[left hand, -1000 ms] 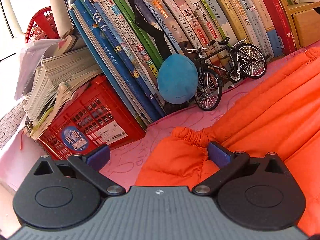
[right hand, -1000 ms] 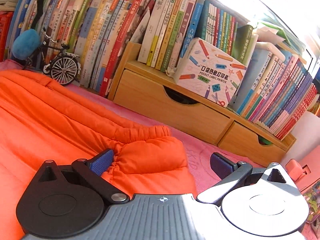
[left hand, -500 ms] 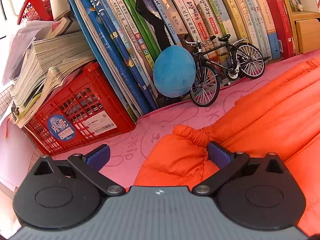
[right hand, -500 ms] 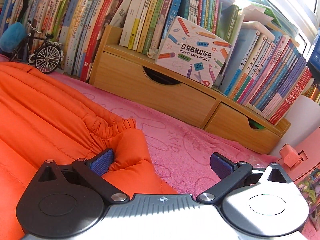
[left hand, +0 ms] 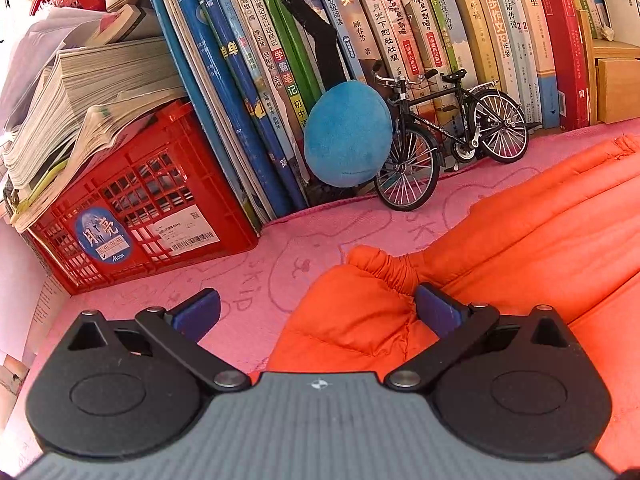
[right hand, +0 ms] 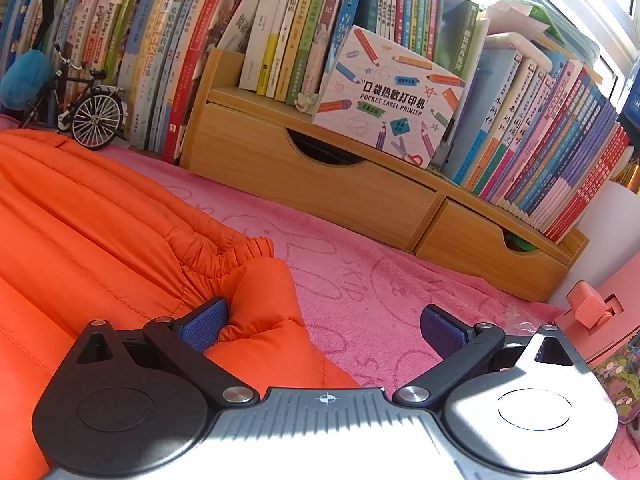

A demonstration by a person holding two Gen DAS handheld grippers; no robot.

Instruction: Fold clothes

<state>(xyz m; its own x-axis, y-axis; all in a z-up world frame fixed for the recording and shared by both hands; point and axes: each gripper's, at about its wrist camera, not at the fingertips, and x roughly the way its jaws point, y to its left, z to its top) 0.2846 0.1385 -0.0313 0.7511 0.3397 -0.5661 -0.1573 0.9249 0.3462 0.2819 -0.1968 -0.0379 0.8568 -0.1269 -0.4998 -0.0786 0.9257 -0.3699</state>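
Here, pink mat (left hand: pixel 280 252) w/ orange jacket (right hand: pixel 100 216), bookshelf wall (right hand: pixel 304 20) behind, both tools (left hand: pixel 316 310) (right hand: pixel 324 322) wide open, empty.

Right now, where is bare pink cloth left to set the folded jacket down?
One free patch lies between the red crate and the orange jacket, in front of the left gripper. Another lies between the jacket and the wooden drawer unit, ahead of the right gripper. It is crowded by the model bicycle and blue plush.
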